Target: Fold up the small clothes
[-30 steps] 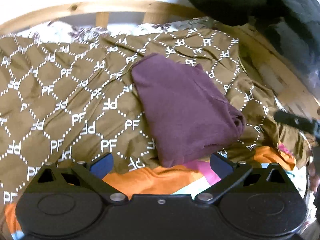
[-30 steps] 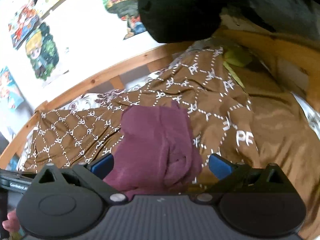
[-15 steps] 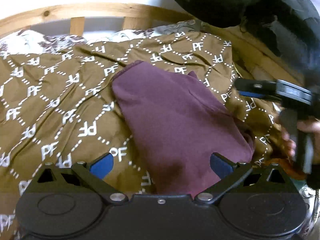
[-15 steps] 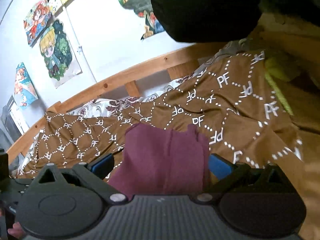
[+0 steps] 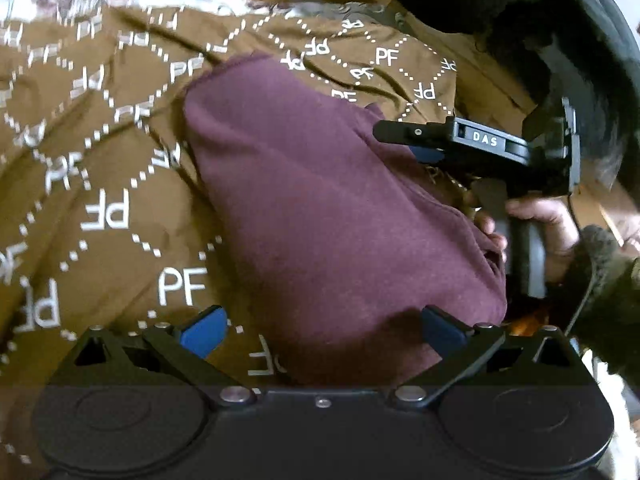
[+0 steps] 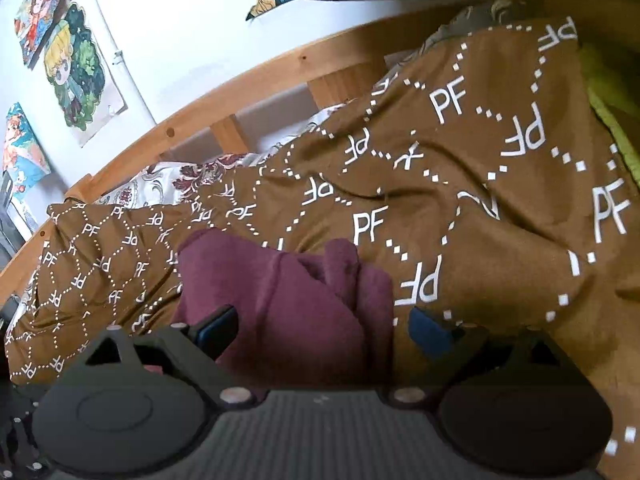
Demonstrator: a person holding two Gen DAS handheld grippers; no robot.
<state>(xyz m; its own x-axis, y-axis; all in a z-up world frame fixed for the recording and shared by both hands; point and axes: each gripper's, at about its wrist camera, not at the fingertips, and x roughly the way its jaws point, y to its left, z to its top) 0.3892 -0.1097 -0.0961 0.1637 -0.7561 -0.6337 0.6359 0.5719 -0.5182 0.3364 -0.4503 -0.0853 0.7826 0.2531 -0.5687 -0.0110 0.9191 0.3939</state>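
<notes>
The maroon garment (image 5: 320,208) lies partly folded on the brown PF-patterned blanket (image 5: 100,160), near the wooden bed rail (image 6: 240,92). Its near end remains bunched and rounded, so judged from this layout, at least one further fold or smoothing pass remains.

The left gripper (image 5: 320,328) stands with jaws spread wide over the garment's near edge, gripping nothing. The right gripper (image 6: 324,332) straddles the garment's bunched side; its jaws have just been closing slightly but remain wide, pads clear of the cloth between them.

Brown cover (image 5: 100,168) left of the maroon garment (image 5: 320,208) seems clear; wooden rail (image 6: 224,96) bounds it
</notes>
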